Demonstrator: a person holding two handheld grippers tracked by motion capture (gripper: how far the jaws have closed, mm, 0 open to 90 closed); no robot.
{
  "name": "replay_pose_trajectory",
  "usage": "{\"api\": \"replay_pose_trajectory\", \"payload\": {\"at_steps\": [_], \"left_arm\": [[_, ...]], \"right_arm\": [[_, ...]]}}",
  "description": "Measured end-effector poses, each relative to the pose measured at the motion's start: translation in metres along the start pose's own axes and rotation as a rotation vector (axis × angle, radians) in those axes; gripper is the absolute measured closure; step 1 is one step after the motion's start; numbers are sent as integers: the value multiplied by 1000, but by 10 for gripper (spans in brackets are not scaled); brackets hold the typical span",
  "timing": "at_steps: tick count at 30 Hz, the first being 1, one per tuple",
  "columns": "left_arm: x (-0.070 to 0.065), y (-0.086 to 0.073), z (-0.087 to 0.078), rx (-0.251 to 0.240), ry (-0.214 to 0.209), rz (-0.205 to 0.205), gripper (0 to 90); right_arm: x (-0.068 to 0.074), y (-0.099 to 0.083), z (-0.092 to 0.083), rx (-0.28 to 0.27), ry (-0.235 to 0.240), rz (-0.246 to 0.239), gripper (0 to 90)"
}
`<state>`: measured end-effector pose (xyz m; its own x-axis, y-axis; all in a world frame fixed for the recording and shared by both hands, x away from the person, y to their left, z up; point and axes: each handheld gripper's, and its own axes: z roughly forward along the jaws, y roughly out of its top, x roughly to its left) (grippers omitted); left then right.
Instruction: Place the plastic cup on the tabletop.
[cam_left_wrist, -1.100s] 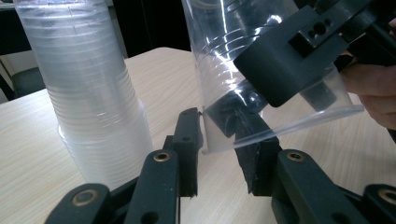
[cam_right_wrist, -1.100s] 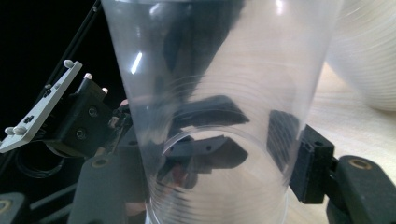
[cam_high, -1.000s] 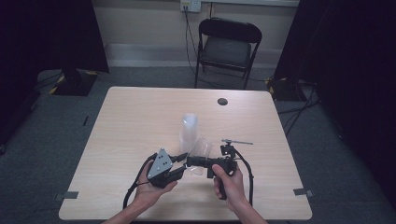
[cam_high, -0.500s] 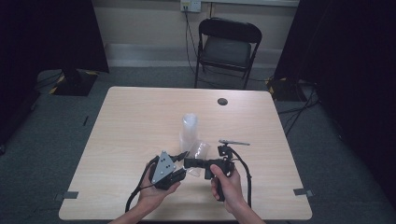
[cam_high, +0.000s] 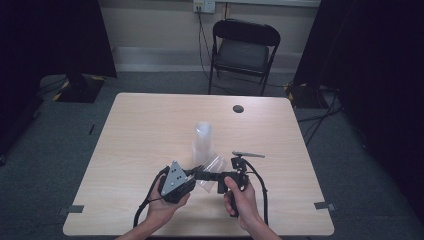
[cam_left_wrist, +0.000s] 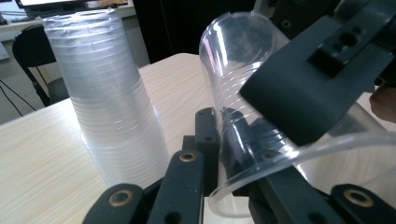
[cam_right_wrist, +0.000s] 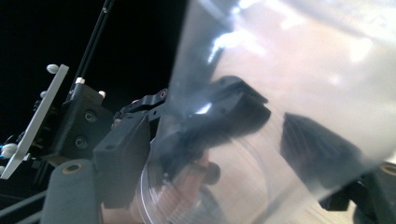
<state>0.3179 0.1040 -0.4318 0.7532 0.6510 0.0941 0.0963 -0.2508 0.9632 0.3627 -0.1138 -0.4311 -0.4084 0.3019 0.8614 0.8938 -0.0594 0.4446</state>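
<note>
In the right gripper view, the clear cup (cam_right_wrist: 299, 93) is blurred and cut off at twelve and three o'clock; the right gripper's fingers (cam_right_wrist: 322, 144) show only dimly through it.

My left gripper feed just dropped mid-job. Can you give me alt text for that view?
A single clear plastic cup lies tilted with its wall pinched between the left gripper's black jaws, while the right gripper reaches in from the upper right at the same cup. An upside-down stack of clear plastic cups stands on the light wooden table at left.
</note>
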Motion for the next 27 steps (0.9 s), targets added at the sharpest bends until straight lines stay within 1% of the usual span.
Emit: {"api": "replay_pose_trajectory", "payload": {"at_steps": [2,3,4,7,10,11,12,13,15,17,20,21,22,23,24,25,26,27], "left_arm": [[1,0,0,-1,-2,-4,874],[1,0,0,-1,-2,-4,875],[1,0,0,-2,-1,-14,876],[2,0,0,-5,1,-21,882],[10,-1,-2,0,11,-52,886],[10,-1,-2,0,11,-52,888],[16,-1,-4,-1,19,-81,890],[16,-1,-4,-1,19,-81,892],[23,-2,-6,-1,28,-101,894],[28,-2,-9,-2,31,-118,898],[33,-3,-12,2,27,-152,899],[35,-3,-13,5,26,-162,900],[35,-3,-13,5,26,-162,900],[36,-4,-13,1,22,-177,900],[37,-3,-14,4,20,-182,900],[37,-3,-13,6,18,-190,900],[38,-3,-13,6,14,-197,900],[38,-4,-13,12,-1,-209,900]], "right_arm": [[0,1,0,2,-4,-4,214],[0,1,-1,-4,-3,-13,208],[0,1,-1,-5,-3,-19,196],[-1,2,-2,-8,-3,-21,183],[0,2,-4,-13,-6,-34,172],[0,2,-4,-13,-6,-34,172],[0,2,-6,-12,-11,-36,170],[0,2,-6,-12,-11,-36,170],[0,3,-6,-17,-25,-60,169],[0,3,-6,-12,-32,-70,170],[-1,3,-7,-15,-60,-99,170],[-2,4,-7,-18,-81,-121,164],[-2,4,-7,-18,-81,-121,164],[-2,4,-7,-21,-96,-132,160],[-2,4,-8,-25,-111,-145,166],[-3,5,-10,-25,-125,-174,168],[-3,5,-10,-25,-125,-174,168],[-3,5,-11,-34,-148,-209,168]]}}
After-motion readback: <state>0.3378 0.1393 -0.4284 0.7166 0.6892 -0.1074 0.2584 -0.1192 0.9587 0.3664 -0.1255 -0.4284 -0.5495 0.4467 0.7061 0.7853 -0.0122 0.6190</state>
